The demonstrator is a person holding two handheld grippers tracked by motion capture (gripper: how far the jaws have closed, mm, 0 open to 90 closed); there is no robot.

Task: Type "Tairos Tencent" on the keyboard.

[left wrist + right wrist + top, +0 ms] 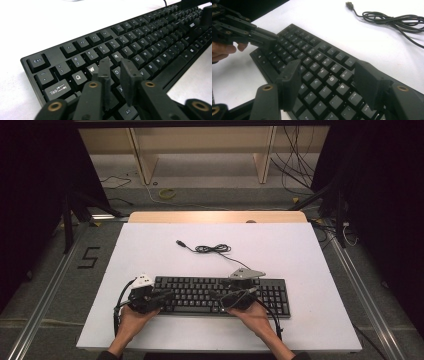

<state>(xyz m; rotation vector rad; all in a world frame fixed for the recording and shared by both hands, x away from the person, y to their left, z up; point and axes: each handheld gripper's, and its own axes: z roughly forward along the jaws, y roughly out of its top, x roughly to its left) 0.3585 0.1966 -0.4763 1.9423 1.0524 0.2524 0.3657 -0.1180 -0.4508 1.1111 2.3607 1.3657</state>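
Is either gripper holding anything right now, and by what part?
Nothing is held. Left gripper nearly closed, right gripper open, both over the keyboard keys.
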